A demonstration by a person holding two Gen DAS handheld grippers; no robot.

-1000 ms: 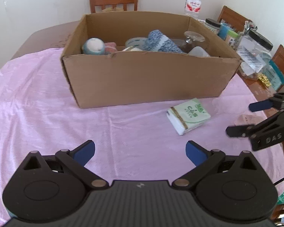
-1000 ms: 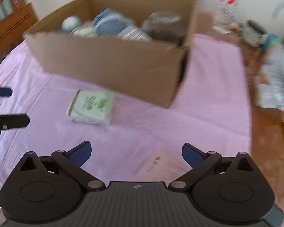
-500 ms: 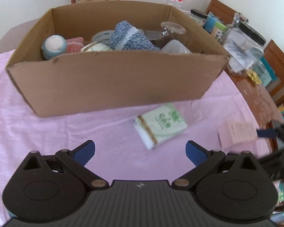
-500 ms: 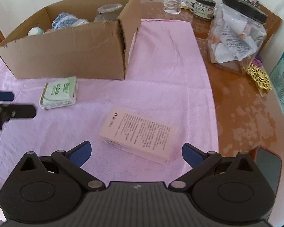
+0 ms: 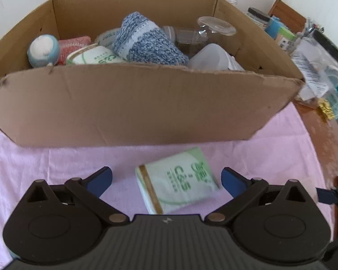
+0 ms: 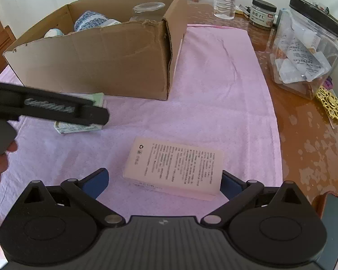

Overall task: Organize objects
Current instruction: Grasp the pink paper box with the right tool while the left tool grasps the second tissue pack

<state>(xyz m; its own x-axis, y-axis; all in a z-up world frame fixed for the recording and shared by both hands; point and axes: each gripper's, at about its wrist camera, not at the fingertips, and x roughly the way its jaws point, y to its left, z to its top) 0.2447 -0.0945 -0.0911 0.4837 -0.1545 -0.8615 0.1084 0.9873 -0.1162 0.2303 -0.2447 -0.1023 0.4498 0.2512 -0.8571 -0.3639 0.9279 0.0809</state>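
Green tissue pack flat on pink cloth btwn wide-open left gripper pads, skewed: long axis diagonal, gold-band end toward claw body, other end toward right pad & cardboard box just beyond. Same on other side: pink carton btwn wide-open right gripper pads, long axis across claw, tilted, far corner v. near right pad. Risks, prob: soft pack squashing/pivoting if closed on corners w/o squaring wrist first; carton corner snagging pad; grippers near each other, could clash
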